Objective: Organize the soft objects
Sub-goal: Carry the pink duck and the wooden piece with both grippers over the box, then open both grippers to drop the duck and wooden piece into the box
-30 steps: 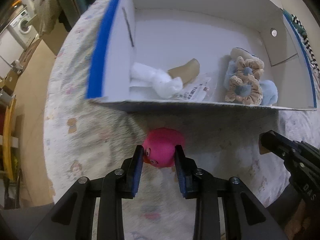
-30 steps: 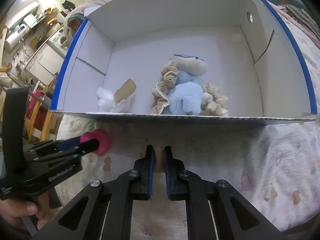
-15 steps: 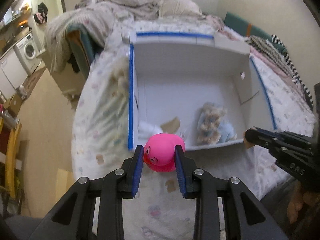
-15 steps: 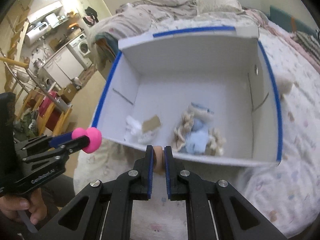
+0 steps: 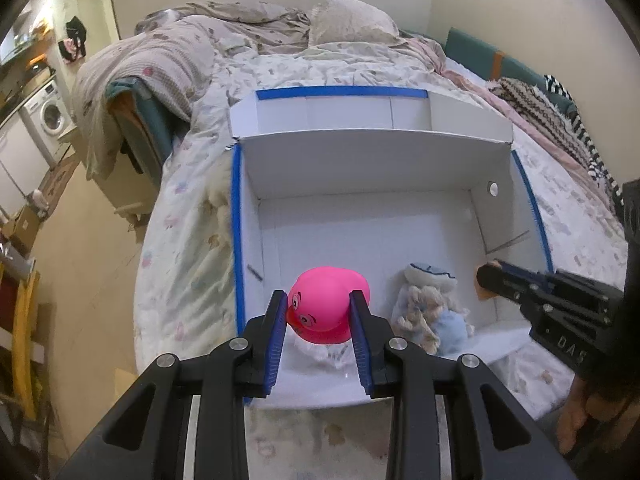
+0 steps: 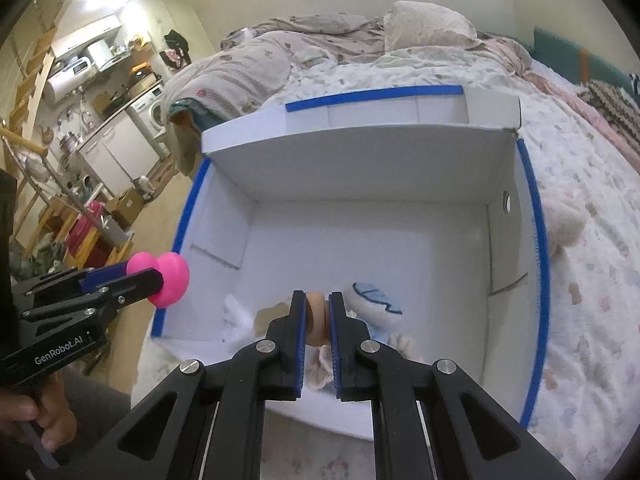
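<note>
Pink and rubbery, a duck toy (image 5: 326,304) is pinched between the blue-padded fingers of the left gripper (image 5: 320,320), held above the near left part of the white box (image 5: 360,168). The right gripper (image 6: 318,320) is nearly closed on a small tan soft piece (image 6: 317,316) over the box's near edge. Inside, a blue and cream plush (image 5: 430,312) lies near the front wall. The box sits on a patterned bedspread (image 5: 188,248).
</note>
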A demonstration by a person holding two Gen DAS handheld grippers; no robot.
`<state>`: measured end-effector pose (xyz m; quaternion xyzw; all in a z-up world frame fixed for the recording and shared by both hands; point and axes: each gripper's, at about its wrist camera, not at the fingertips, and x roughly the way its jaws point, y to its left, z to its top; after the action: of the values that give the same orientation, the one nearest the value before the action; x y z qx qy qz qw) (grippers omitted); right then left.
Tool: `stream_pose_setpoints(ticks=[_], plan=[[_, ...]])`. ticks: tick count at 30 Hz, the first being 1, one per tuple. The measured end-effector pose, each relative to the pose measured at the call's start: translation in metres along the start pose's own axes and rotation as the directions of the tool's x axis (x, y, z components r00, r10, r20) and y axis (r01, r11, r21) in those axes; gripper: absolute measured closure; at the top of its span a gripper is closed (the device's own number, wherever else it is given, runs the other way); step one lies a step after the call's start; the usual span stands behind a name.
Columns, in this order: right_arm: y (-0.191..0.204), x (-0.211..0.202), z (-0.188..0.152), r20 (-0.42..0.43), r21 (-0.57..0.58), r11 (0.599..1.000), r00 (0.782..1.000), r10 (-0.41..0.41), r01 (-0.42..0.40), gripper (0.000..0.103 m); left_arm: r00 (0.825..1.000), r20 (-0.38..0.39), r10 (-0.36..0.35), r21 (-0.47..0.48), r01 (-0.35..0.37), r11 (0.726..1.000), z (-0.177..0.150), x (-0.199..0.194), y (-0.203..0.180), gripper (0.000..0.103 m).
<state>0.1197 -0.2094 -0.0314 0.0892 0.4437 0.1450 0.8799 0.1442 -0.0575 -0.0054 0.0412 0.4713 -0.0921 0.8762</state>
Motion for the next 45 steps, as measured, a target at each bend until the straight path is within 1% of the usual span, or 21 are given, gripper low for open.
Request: stream_pose_setpoints(ticks=[2, 6, 8, 9, 10, 15, 17, 19, 22, 25, 31, 32, 33, 35, 36, 38, 39, 40, 42, 44, 45], plan=[[-0.006, 0.010, -0.001, -0.003, 0.022, 1.000, 1.000, 0.006, -0.006, 0.091, 1.000, -0.010, -0.005, -0.001, 0.005, 1.000, 0.002, 0.015, -0.002, 0.075], [-0.016, 0.032, -0.009, -0.041, 0.055, 0.998, 0.999, 0.004, -0.002, 0.091, 1.000, -0.017, -0.021, -0.031, 0.020, 0.999, -0.002, 0.048, -0.001, 0.075], [-0.018, 0.041, -0.011, -0.060, 0.061, 0.998, 0.998, 0.003, 0.001, 0.091, 0.999, -0.040, -0.008, -0.052, 0.006, 0.999, -0.005, 0.062, -0.003, 0.075], [-0.018, 0.045, -0.011, -0.067, 0.064, 0.998, 0.998, 0.008, -0.004, 0.091, 0.999, -0.049, -0.013, -0.058, 0.011, 0.998, -0.006, 0.066, -0.003, 0.075], [-0.018, 0.048, -0.012, -0.073, 0.066, 0.998, 0.997, 0.014, -0.009, 0.091, 0.998, -0.058, -0.036, -0.059, 0.033, 0.998, -0.007, 0.071, -0.007, 0.075], [-0.019, 0.065, -0.012, -0.108, 0.095, 0.995, 0.993, 0.045, -0.035, 0.091, 0.998, -0.063, -0.014, -0.005, 0.014, 1.000, -0.008, 0.081, -0.021, 0.075], [-0.019, 0.070, -0.010, -0.115, 0.097, 0.995, 0.992, 0.044, -0.033, 0.091, 0.997, -0.074, -0.014, -0.003, 0.013, 1.000, -0.008, 0.085, -0.021, 0.075], [-0.019, 0.074, -0.009, -0.124, 0.105, 0.994, 0.991, 0.045, -0.032, 0.091, 0.997, -0.082, 0.003, -0.002, -0.003, 1.000, -0.008, 0.089, -0.021, 0.075], [-0.019, 0.079, -0.009, -0.138, 0.119, 0.992, 0.989, 0.049, -0.032, 0.091, 0.996, -0.084, -0.005, -0.013, 0.004, 1.000, -0.008, 0.089, -0.020, 0.075], [-0.021, 0.083, -0.010, -0.150, 0.122, 0.992, 0.987, 0.049, -0.031, 0.090, 0.997, -0.080, -0.002, -0.002, 0.002, 1.000, -0.007, 0.089, -0.023, 0.075], [-0.021, 0.082, -0.009, -0.136, 0.110, 0.994, 0.990, 0.026, -0.011, 0.090, 0.998, -0.069, -0.010, -0.008, 0.009, 1.000, -0.007, 0.083, -0.021, 0.074], [-0.021, 0.081, -0.009, -0.133, 0.113, 0.994, 0.991, 0.024, -0.009, 0.090, 0.998, -0.066, -0.012, -0.007, 0.012, 1.000, -0.007, 0.082, -0.021, 0.070], [-0.022, 0.080, -0.008, -0.130, 0.117, 0.993, 0.991, 0.023, -0.008, 0.090, 0.998, -0.064, -0.013, -0.006, 0.012, 1.000, -0.007, 0.081, -0.021, 0.060], [-0.024, 0.079, -0.008, -0.128, 0.129, 0.992, 0.992, 0.019, -0.003, 0.082, 0.999, -0.050, 0.005, 0.000, -0.005, 1.000, -0.008, 0.077, -0.021, 0.048], [-0.024, 0.079, -0.008, -0.127, 0.133, 0.991, 0.992, 0.016, 0.001, 0.077, 0.999, -0.043, 0.013, 0.004, -0.013, 1.000, -0.008, 0.075, -0.022, 0.047], [-0.026, 0.079, -0.010, -0.128, 0.141, 0.990, 0.992, 0.009, 0.009, 0.072, 0.999, -0.042, 0.020, 0.014, -0.019, 1.000, -0.008, 0.072, -0.022, 0.047], [-0.026, 0.078, -0.010, -0.126, 0.139, 0.990, 0.992, 0.001, 0.017, 0.063, 0.999, -0.044, 0.020, 0.011, -0.020, 1.000, -0.007, 0.071, -0.021, 0.047], [-0.025, 0.076, -0.009, -0.123, 0.133, 0.991, 0.992, -0.010, 0.027, 0.046, 0.999, -0.045, 0.022, 0.007, -0.022, 1.000, -0.007, 0.070, -0.021, 0.047], [-0.026, 0.074, -0.009, -0.115, 0.132, 0.990, 0.993, -0.025, 0.040, 0.039, 0.999, -0.040, 0.037, -0.023, -0.037, 0.999, -0.006, 0.066, -0.016, 0.046], [-0.030, 0.071, -0.009, -0.097, 0.155, 0.987, 0.995, -0.029, 0.044, 0.036, 0.999, -0.035, 0.036, -0.043, -0.038, 0.998, -0.006, 0.062, -0.012, 0.046], [-0.032, 0.069, -0.009, -0.093, 0.165, 0.986, 0.995, -0.020, 0.036, 0.030, 0.999, -0.031, 0.036, -0.049, -0.038, 0.998, -0.007, 0.059, -0.011, 0.046]])
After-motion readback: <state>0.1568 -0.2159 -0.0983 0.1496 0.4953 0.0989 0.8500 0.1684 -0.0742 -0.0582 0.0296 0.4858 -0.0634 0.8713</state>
